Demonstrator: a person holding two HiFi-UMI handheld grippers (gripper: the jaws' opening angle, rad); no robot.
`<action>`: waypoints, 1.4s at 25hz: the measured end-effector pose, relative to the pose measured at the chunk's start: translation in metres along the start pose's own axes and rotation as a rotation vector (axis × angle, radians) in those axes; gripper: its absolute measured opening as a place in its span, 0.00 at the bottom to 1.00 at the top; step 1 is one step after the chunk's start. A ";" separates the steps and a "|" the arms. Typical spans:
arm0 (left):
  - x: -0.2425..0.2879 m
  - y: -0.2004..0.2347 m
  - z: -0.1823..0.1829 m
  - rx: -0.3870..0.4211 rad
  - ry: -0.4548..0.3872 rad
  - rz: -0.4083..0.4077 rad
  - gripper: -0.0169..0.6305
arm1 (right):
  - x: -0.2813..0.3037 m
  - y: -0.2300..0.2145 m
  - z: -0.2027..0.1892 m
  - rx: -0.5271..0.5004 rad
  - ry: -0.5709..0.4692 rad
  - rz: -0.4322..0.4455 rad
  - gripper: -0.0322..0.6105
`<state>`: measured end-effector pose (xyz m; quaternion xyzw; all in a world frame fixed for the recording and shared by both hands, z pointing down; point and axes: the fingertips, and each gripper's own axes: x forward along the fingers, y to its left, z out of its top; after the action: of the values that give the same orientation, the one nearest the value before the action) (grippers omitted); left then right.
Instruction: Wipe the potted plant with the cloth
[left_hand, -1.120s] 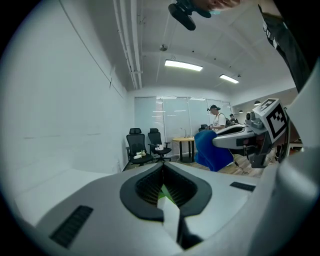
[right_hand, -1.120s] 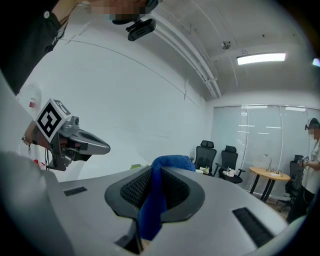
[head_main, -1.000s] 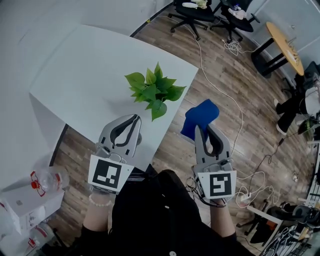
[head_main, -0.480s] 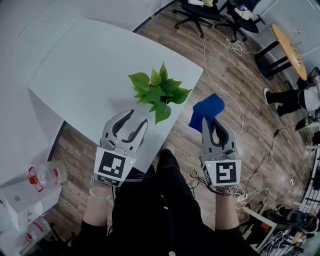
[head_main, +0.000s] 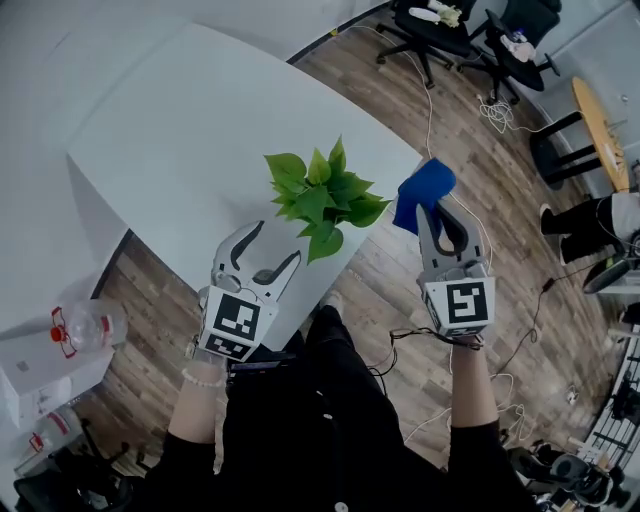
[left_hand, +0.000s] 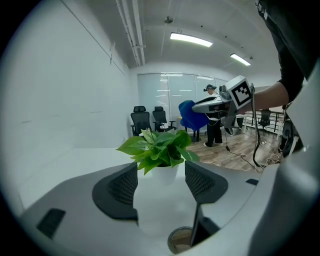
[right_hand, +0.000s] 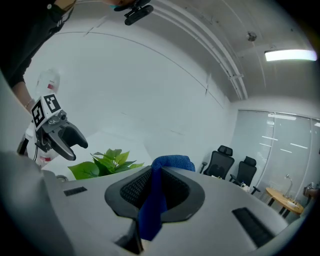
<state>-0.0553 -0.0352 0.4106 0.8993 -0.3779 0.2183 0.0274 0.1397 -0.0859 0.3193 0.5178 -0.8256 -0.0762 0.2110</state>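
Left gripper (head_main: 272, 245), shut a second ago, is opening, empty, at the potted plant's (head_main: 322, 195) seven o'clock. Right gripper (head_main: 438, 212), clamped on the blue cloth (head_main: 425, 188), has moved in to the plant's three o'clock. Plant stands near the table's (head_main: 180, 130) four-o'clock edge; wiping looks imminent.

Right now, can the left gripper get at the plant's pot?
Probably yes. The left gripper has its jaws opening with nothing between them, and the white pot stands straight ahead on the table, with only bare tabletop between.

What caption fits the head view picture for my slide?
Left gripper, empty jaws opening, faces the potted plant on a white table; right gripper holds a blue cloth.
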 end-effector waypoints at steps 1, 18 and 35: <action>0.004 -0.001 -0.006 -0.006 0.017 0.005 0.48 | 0.008 -0.004 -0.002 -0.016 0.002 0.018 0.17; 0.064 -0.002 -0.056 -0.041 0.167 0.048 0.52 | 0.140 -0.002 -0.053 -0.142 0.066 0.402 0.17; 0.106 0.004 -0.059 -0.065 0.202 0.049 0.58 | 0.191 0.081 -0.066 -0.340 0.118 0.857 0.17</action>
<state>-0.0145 -0.0964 0.5071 0.8619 -0.4018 0.2962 0.0893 0.0294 -0.2128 0.4583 0.0913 -0.9275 -0.0867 0.3520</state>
